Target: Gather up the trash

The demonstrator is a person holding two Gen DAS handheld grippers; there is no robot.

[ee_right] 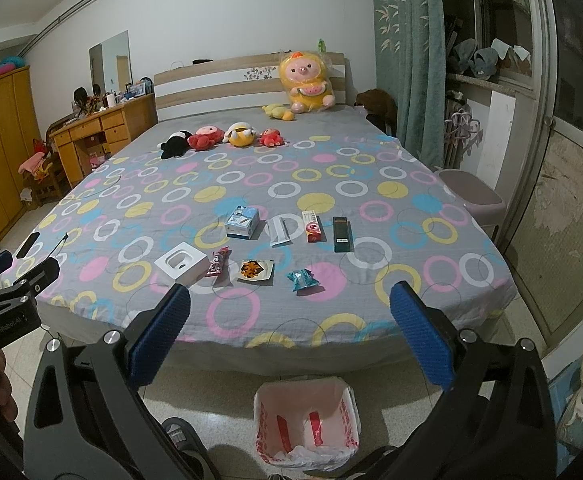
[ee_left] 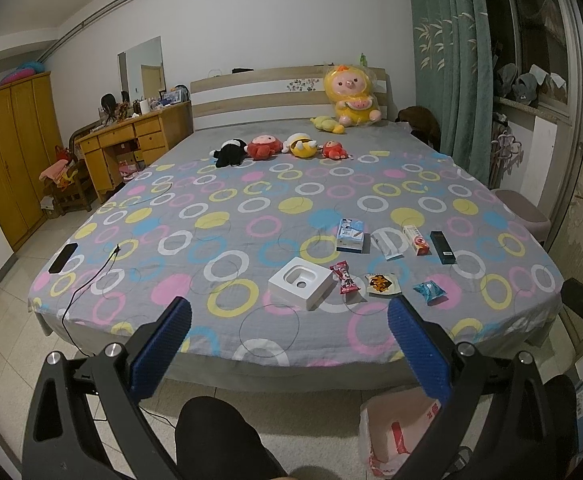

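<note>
Trash lies near the foot of the bed point(ee_left: 195, 248): a white box tray point(ee_left: 301, 282), a red wrapper point(ee_left: 344, 278), an orange-patterned packet point(ee_left: 382, 283), a blue wrapper point(ee_left: 430, 292), a blue-white box point(ee_left: 350, 235), a white sachet point(ee_left: 388, 243), a red-white box point(ee_left: 416, 240) and a dark box point(ee_left: 442, 247). The same items show in the right wrist view, such as the white tray point(ee_right: 181, 267) and blue wrapper point(ee_right: 303, 280). A bin lined with a white bag point(ee_right: 307, 420) stands on the floor below the bed's foot. My left gripper point(ee_left: 289, 344) and right gripper point(ee_right: 289, 338) are open, empty, short of the bed.
Several plush toys point(ee_left: 279, 146) and a big yellow one point(ee_left: 353, 96) lie near the headboard. A black phone point(ee_left: 63, 258) and a cable point(ee_left: 91, 280) lie at the bed's left edge. A wooden desk point(ee_left: 131, 136) and wardrobe point(ee_left: 11, 152) stand left; a pink stool point(ee_right: 471, 196) stands right.
</note>
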